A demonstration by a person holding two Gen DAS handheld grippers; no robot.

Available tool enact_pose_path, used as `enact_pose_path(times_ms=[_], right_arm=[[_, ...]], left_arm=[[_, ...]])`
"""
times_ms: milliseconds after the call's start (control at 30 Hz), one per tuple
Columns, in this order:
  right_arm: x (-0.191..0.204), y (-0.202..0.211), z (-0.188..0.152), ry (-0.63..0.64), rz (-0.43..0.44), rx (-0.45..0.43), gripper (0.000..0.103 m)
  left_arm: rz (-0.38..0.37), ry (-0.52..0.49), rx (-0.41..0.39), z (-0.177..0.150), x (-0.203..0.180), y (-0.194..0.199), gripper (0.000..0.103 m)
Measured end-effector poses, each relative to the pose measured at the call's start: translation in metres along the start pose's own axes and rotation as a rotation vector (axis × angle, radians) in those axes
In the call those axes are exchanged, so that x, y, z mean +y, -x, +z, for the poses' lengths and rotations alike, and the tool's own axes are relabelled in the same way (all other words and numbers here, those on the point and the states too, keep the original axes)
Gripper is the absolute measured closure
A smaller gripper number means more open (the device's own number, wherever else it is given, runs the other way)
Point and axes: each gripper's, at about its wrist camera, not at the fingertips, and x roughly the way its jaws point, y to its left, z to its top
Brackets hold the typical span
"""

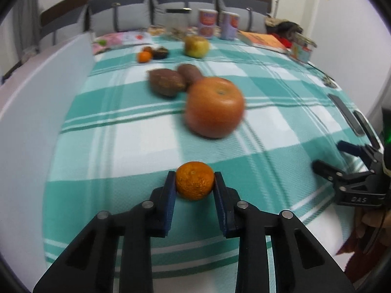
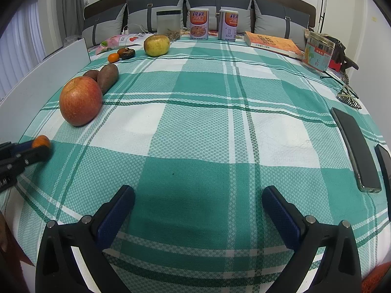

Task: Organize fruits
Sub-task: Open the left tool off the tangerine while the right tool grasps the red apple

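Note:
My left gripper (image 1: 194, 179) is shut on a small mandarin (image 1: 194, 183), its blue pads pressing both sides just above the checked cloth; the right wrist view shows the same mandarin (image 2: 41, 141) in that gripper at the far left. Beyond it lie a red apple (image 1: 214, 107), two brown sapodillas (image 1: 166, 82) and, further back, a yellow-green apple (image 1: 196, 46), a second small mandarin (image 1: 144, 56) and dark fruits (image 1: 160, 52). My right gripper (image 2: 198, 202) stands open over bare cloth, nothing between its fingers.
A white board (image 1: 44, 92) borders the cloth on the left. Two tins (image 2: 199, 23), a clear jar (image 2: 169, 24), a book (image 2: 273, 42) and a small tin (image 2: 317, 51) line the back. Two phones (image 2: 356, 149) and a hair clip (image 2: 348, 97) lie at the right edge.

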Motion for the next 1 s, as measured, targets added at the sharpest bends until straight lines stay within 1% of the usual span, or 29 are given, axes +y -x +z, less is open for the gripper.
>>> enact_pose_path(times_ms=[100, 167, 200, 233, 267, 300, 333, 367, 400, 467, 533, 600, 667, 733, 800, 833, 867, 900, 933, 967, 1000], right_arm=[[0.0, 0.0, 0.0, 0.0, 0.0, 0.0, 0.0], [0.0, 0.0, 0.0, 0.0, 0.0, 0.0, 0.0], [0.0, 0.0, 0.0, 0.001, 0.0, 0.0, 0.0], [0.0, 0.0, 0.0, 0.0, 0.001, 0.002, 0.0], [0.0, 0.0, 0.001, 0.003, 0.003, 0.012, 0.0], [0.0, 0.001, 0.003, 0.009, 0.006, 0.029, 0.0], [0.001, 0.002, 0.005, 0.014, 0.014, 0.045, 0.0], [0.003, 0.006, 0.007, 0.02, 0.033, 0.039, 0.0], [0.006, 0.01, 0.008, 0.027, 0.057, 0.019, 0.0], [0.022, 0.023, 0.016, 0.057, 0.141, -0.037, 0.0], [0.04, 0.024, 0.028, 0.093, 0.194, -0.045, 0.0], [0.067, 0.016, 0.047, 0.134, 0.243, -0.027, 0.0], [0.09, 0.005, 0.064, 0.156, 0.267, 0.001, 0.0], [0.111, -0.013, 0.083, 0.173, 0.263, 0.027, 0.0], [0.126, -0.034, 0.096, 0.181, 0.257, 0.075, 0.001], [0.131, -0.041, 0.099, 0.183, 0.254, 0.095, 0.002], [0.136, -0.051, 0.102, 0.187, 0.255, 0.118, 0.008], [0.14, -0.059, 0.104, 0.191, 0.258, 0.137, 0.02], [0.142, -0.064, 0.105, 0.183, 0.282, 0.153, 0.029], [0.141, -0.065, 0.106, 0.168, 0.295, 0.153, 0.034], [0.14, -0.064, 0.107, 0.155, 0.294, 0.149, 0.035]], left_arm=[[0.056, -0.006, -0.001, -0.002, 0.018, 0.0, 0.073], [0.056, 0.007, 0.02, -0.007, 0.025, -0.006, 0.072], [0.053, 0.015, 0.012, -0.009, 0.028, -0.008, 0.069], [0.057, 0.018, -0.005, -0.011, 0.028, -0.007, 0.058], [0.091, 0.022, -0.003, -0.012, 0.027, -0.008, 0.052], [0.11, 0.028, 0.001, -0.012, 0.026, -0.009, 0.028], [0.125, 0.043, 0.016, -0.013, 0.028, -0.01, 0.012], [0.122, 0.069, 0.031, -0.016, 0.031, -0.011, 0.013], [0.116, 0.082, 0.025, -0.018, 0.033, -0.009, 0.013], [0.119, 0.078, 0.031, -0.02, 0.032, -0.008, 0.013], [0.121, 0.071, 0.029, -0.02, 0.032, -0.009, 0.012], [0.122, 0.073, 0.017, -0.021, 0.033, -0.01, 0.01], [0.125, 0.071, 0.012, -0.02, 0.032, -0.011, 0.01], [0.12, 0.069, 0.008, -0.021, 0.033, -0.01, 0.01], [0.117, 0.066, 0.006, -0.021, 0.033, -0.009, 0.01], [0.117, 0.066, 0.005, -0.022, 0.033, -0.009, 0.01], [0.117, 0.065, 0.005, -0.022, 0.033, -0.009, 0.01], [0.116, 0.066, 0.005, -0.021, 0.033, -0.009, 0.01], [0.117, 0.065, 0.005, -0.022, 0.033, -0.009, 0.01], [0.117, 0.065, 0.004, -0.021, 0.033, -0.01, 0.01], [0.118, 0.065, 0.004, -0.021, 0.033, -0.01, 0.01]])
